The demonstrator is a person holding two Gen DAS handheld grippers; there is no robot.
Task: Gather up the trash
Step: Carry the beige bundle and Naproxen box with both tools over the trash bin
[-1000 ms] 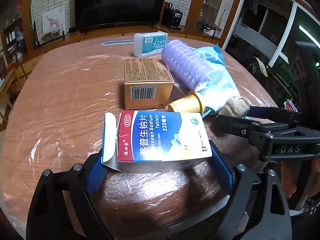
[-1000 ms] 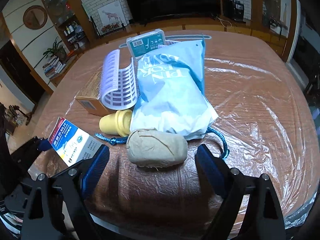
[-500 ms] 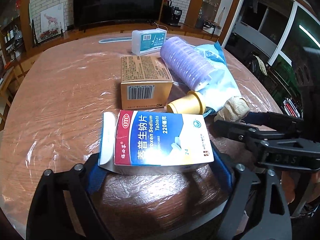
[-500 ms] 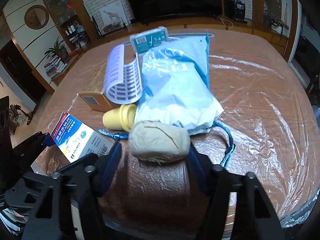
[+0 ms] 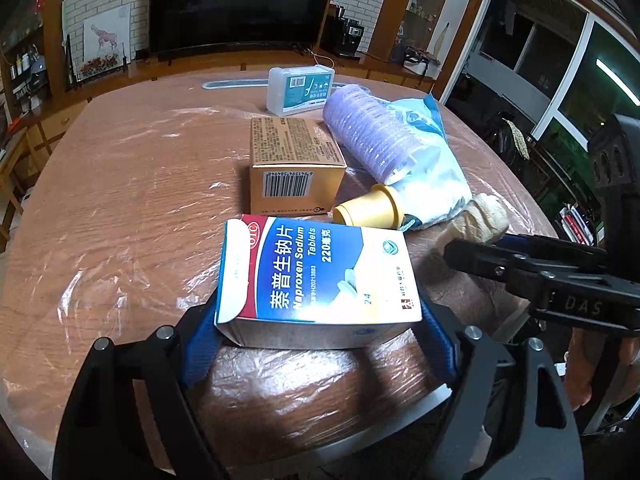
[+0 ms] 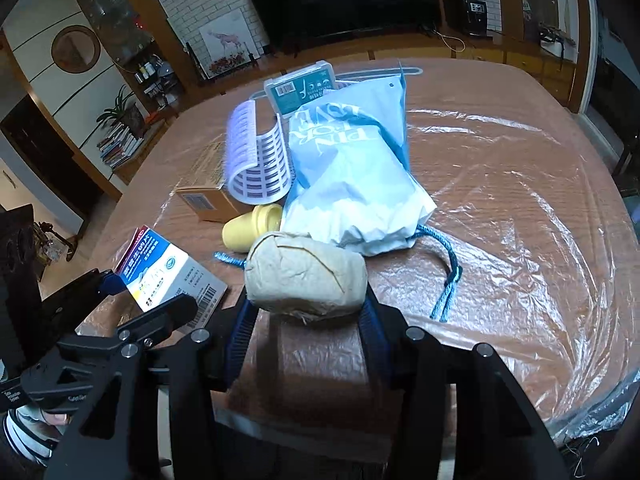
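Table (image 6: 520, 208): round-cornered wood top under clear plastic film, clutter grouped near its middle and toward the near edge.

Light blue drawstring bag (image 6: 352, 176) lies mid-table, its blue cord (image 6: 448, 280) trailing toward the near edge. Lilac ridged roller (image 5: 368, 136) leans on the bag's left side. Tan barcode carton (image 5: 296, 168) just left of the roller. Clear plastic case with teal label (image 5: 300, 90) stands behind them, toward the far edge.

Naproxen tablet box (image 5: 316, 276), white/blue/red, flap end open, sits near the near edge. Left gripper (image 5: 316, 320) straddles it, jaws spread wide, both blue pads at the box's ends and apparently pressing on them.

Crumpled beige paper wad (image 6: 306, 276) sits near the near edge, right of the tablet box, touching the bag's end. Right gripper (image 6: 306, 320) has just been closing; jaws now pinch the wad on both sides.

Yellow cap (image 5: 368, 210) lies on its side between the carton, bag and tablet box.
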